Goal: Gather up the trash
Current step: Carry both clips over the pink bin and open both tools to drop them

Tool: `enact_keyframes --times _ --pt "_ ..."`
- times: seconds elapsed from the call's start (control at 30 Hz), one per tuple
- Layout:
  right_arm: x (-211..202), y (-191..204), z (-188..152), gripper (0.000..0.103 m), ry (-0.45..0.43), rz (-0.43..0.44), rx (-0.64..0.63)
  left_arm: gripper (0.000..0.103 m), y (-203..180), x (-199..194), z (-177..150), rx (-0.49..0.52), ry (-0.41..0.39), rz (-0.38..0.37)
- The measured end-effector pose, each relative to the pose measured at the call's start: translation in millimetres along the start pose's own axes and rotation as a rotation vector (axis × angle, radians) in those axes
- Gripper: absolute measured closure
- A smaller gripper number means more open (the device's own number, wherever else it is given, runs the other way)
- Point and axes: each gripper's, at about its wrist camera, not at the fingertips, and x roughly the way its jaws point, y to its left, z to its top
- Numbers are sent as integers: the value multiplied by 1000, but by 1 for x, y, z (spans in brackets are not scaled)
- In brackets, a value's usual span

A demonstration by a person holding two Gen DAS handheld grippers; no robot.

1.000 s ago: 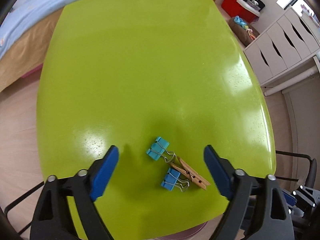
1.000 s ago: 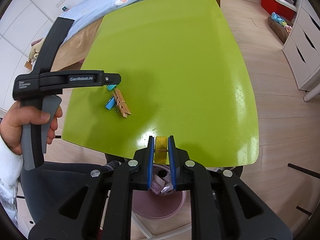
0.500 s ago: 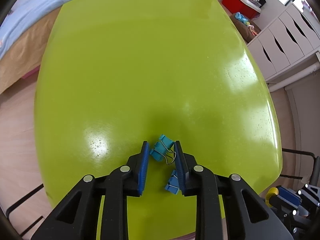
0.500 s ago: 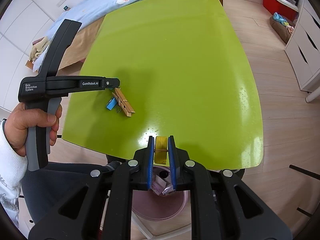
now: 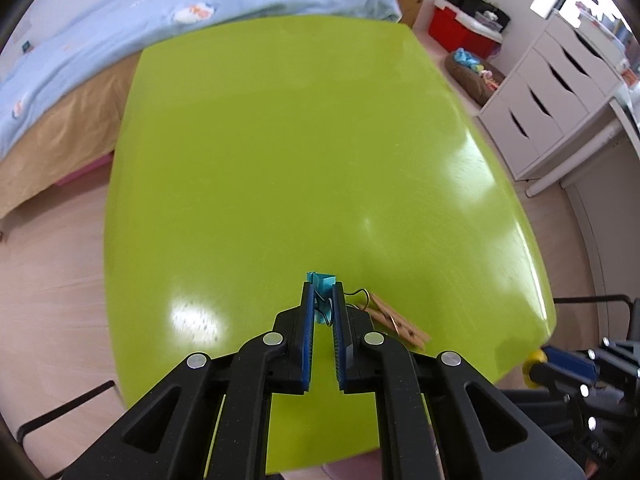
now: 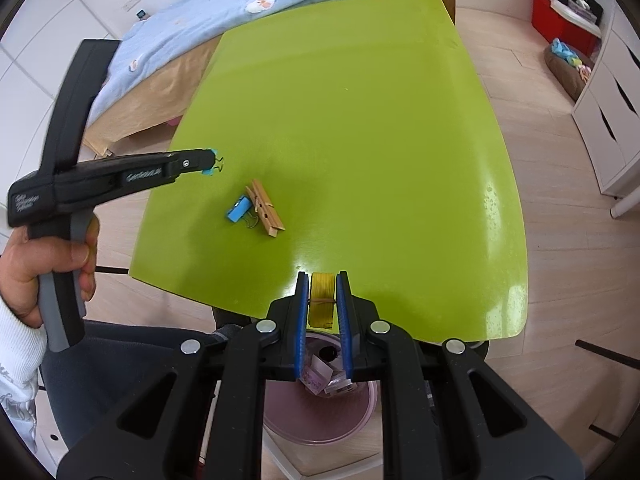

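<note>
Two blue clips, one peg and one yellow roll are in view. Left tongs [image 5: 322,300], jaws closing, pinch one clip [image 5: 323,282] just above the green table [image 5: 304,152], its wire handles toward the peg. The second clip [image 6: 239,209] lies on the table touching the peg [image 6: 265,213] at its 9 o'clock; the peg's long axis runs from 11 to 5 o'clock in the right view. Right tongs [image 6: 322,300], narrow, grip the roll [image 6: 321,300] on edge above a pink bin [image 6: 320,412] holding paper scraps, below the table's near edge.
</note>
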Motion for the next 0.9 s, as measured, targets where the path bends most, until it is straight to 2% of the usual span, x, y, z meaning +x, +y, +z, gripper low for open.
enact_keyframes --times 0.43,0.9 --pt "-26 22 -25 90 -44 -30 -94 95 -28 -58 -72 92 -108 -47" --pt "-53 40 -96 90 -51 9 -146 95 -52 -92 -156 137 -149 -112"
